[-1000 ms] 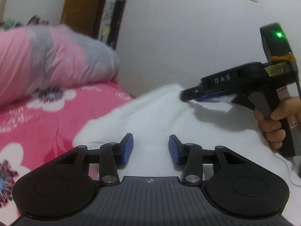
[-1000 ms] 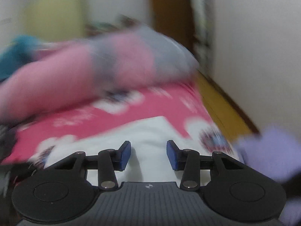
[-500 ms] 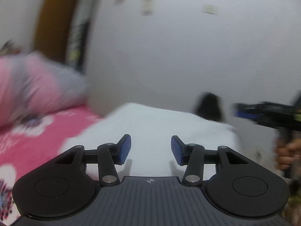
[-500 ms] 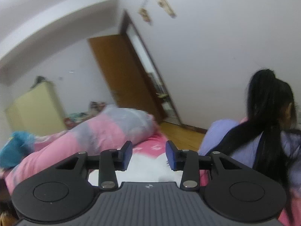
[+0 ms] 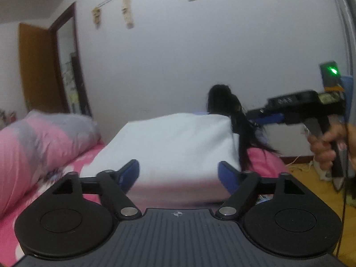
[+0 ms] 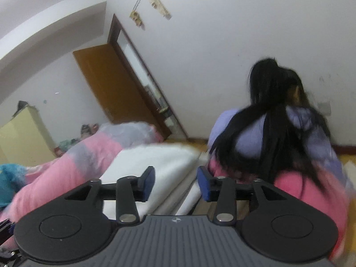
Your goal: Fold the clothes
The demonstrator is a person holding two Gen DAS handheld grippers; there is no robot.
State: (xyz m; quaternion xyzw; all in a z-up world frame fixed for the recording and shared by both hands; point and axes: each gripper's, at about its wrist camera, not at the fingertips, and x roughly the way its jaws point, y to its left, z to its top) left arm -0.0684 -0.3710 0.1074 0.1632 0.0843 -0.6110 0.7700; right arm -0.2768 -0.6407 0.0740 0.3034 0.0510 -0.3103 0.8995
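A white folded garment (image 5: 173, 142) lies on the pink flowered bed sheet (image 5: 89, 155). My left gripper (image 5: 179, 175) is open wide, its blue pads on either side of the garment's near edge with nothing pinched. In the left wrist view my right gripper (image 5: 255, 116) hovers off the garment's far right corner, held by a hand (image 5: 322, 151). The right wrist view shows my right gripper (image 6: 175, 183) open and empty above the right edge of the white garment (image 6: 160, 160).
A rolled pink and grey quilt (image 5: 40, 142) lies along the left of the bed. A person with long black hair (image 6: 278, 133) crouches just beyond the bed's right side. A wooden door (image 6: 111, 84), a yellow wardrobe (image 6: 22, 138) and wooden floor (image 5: 311, 182) surround it.
Both grippers have lifted and tilted up from the garment, so the walls and the person now show. My left gripper's jaws have spread wider. The right gripper has let go and drawn off to the right.
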